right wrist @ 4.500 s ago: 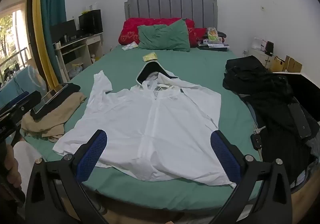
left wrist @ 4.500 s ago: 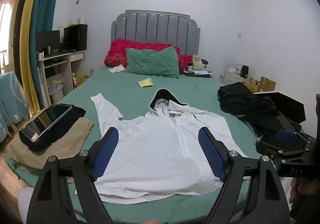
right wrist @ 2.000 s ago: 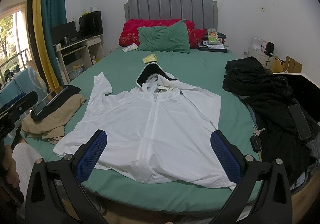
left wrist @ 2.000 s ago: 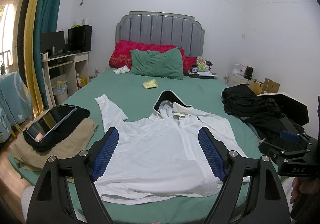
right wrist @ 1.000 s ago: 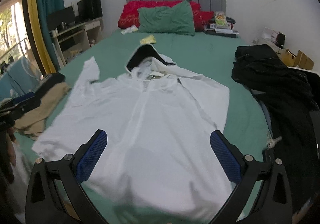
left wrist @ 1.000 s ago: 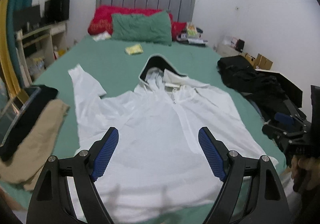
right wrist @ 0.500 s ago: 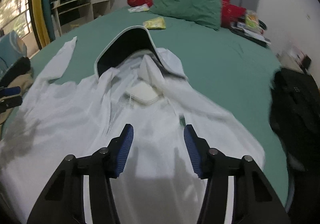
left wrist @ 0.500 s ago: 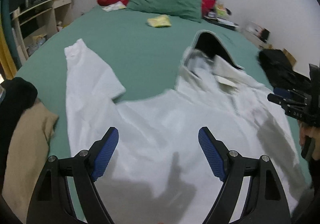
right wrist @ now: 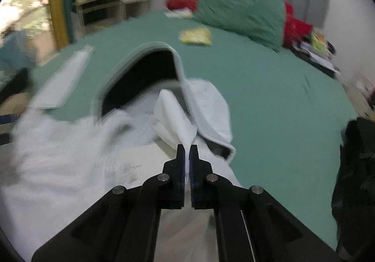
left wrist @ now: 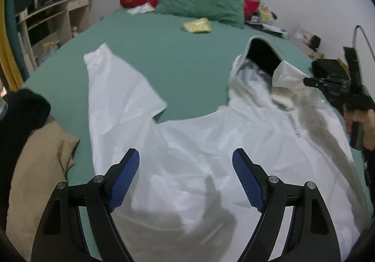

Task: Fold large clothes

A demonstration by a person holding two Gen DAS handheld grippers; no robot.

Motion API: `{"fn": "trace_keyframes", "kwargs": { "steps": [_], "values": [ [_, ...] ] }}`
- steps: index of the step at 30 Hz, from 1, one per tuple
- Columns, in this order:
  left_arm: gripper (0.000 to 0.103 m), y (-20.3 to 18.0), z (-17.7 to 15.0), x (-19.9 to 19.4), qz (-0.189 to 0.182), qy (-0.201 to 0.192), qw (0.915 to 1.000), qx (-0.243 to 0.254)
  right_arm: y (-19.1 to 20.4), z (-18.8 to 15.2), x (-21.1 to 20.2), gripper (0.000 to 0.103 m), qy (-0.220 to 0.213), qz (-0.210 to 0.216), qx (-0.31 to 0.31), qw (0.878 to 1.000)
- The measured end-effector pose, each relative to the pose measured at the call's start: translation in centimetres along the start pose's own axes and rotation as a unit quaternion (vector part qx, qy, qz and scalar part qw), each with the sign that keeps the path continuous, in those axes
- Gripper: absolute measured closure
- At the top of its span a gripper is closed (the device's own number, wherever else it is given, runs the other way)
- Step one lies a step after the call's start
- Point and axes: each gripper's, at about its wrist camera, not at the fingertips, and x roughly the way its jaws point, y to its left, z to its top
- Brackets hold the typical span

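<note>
A white hooded jacket (left wrist: 211, 145) lies spread front-up on the green bed (left wrist: 175, 56), its dark-lined hood (left wrist: 262, 56) toward the headboard and one sleeve (left wrist: 110, 88) out to the left. My left gripper (left wrist: 186, 163) is open and hovers over the jacket's left chest. My right gripper (right wrist: 187, 152) is shut on the jacket's collar fold (right wrist: 173, 116) just below the hood (right wrist: 140, 70). The right gripper also shows at the right edge of the left wrist view (left wrist: 328, 83).
A tan and black clothes pile (left wrist: 30, 145) lies at the bed's left edge. A black garment heap (right wrist: 358, 168) lies on the right. Green and red pillows (left wrist: 199, 2), a yellow packet (left wrist: 196, 25), and a desk (left wrist: 46, 16) on the left.
Both grippers moved in low over the jacket. The right gripper closed from wide open to shut on the collar near the hood. The left stayed open and shifted toward the left sleeve.
</note>
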Motion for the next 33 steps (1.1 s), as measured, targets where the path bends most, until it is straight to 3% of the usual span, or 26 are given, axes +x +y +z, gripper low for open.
{"fn": "trace_keyframes", "kwargs": {
  "steps": [4, 7, 10, 13, 16, 17, 18, 19, 20, 21, 23, 26, 28, 30, 31, 33],
  "values": [
    [0.019, -1.8, 0.2, -2.7, -0.027, -0.031, 0.9992, 0.000, 2.3, 0.2, -7.0, 0.100, -0.054, 0.106, -0.019, 0.993],
    [0.019, -2.7, 0.2, -5.4, -0.044, -0.056, 0.9974, -0.012, 4.6, 0.5, -11.2, 0.100, -0.084, 0.181, -0.033, 0.979],
    [0.019, -3.1, -0.2, -8.0, -0.040, -0.084, 0.9956, -0.014, 7.2, 0.9, -12.3, 0.100, -0.079, 0.244, -0.051, 0.965],
    [0.019, -2.5, -0.9, -9.5, -0.042, -0.097, 0.9939, -0.030, 10.1, 1.2, -10.0, 0.100, -0.043, 0.289, -0.064, 0.954],
    [0.019, -2.0, -1.4, -8.2, -0.046, -0.084, 0.9944, -0.046, 12.3, 0.9, -5.6, 0.098, -0.018, 0.251, -0.062, 0.966],
    [0.019, -2.1, -1.4, -7.2, -0.045, -0.074, 0.9952, -0.045, 12.5, 1.0, -3.4, 0.094, -0.001, 0.220, -0.056, 0.974],
    [0.019, -2.2, -1.4, -6.0, -0.043, -0.057, 0.9965, -0.043, 12.8, 0.7, -1.6, 0.086, 0.022, 0.173, -0.051, 0.983],
    [0.019, -2.4, -1.3, -4.6, -0.049, -0.036, 0.9972, -0.044, 12.7, 0.5, -1.3, 0.065, 0.027, 0.141, -0.057, 0.988],
    [0.019, -2.8, -1.1, -3.4, -0.062, -0.021, 0.9969, -0.044, 12.6, 0.0, -1.8, 0.053, 0.019, 0.113, -0.072, 0.991],
    [0.019, -3.2, -1.0, -2.7, -0.067, -0.018, 0.9968, -0.040, 12.2, -0.3, -2.8, 0.048, 0.009, 0.102, -0.080, 0.992],
    [0.019, -4.5, -0.5, -0.7, -0.062, -0.011, 0.9978, -0.021, 10.5, -1.5, -5.8, 0.029, -0.012, 0.065, -0.089, 0.994],
    [0.019, -6.0, 0.3, 2.6, -0.054, 0.002, 0.9985, -0.002, 5.6, -4.6, -9.5, 0.026, -0.012, -0.033, -0.072, 0.997],
    [0.020, -7.0, 0.7, 5.4, -0.042, 0.033, 0.9985, 0.011, 1.9, -7.4, -9.9, 0.026, 0.023, -0.092, -0.036, 0.995],
    [0.043, -7.4, 0.6, 7.8, -0.041, 0.061, 0.9972, 0.016, -2.5, -10.8, -9.0, 0.026, 0.066, -0.123, 0.017, 0.990],
    [0.063, -7.6, 0.5, 9.2, -0.042, 0.081, 0.9957, 0.019, -4.0, -12.1, -8.6, 0.026, 0.076, -0.122, 0.039, 0.989],
    [0.080, -7.7, 0.3, 9.4, -0.030, 0.066, 0.9969, 0.029, -7.7, -14.9, -6.9, 0.027, 0.101, -0.106, 0.116, 0.982]
  ]
}}
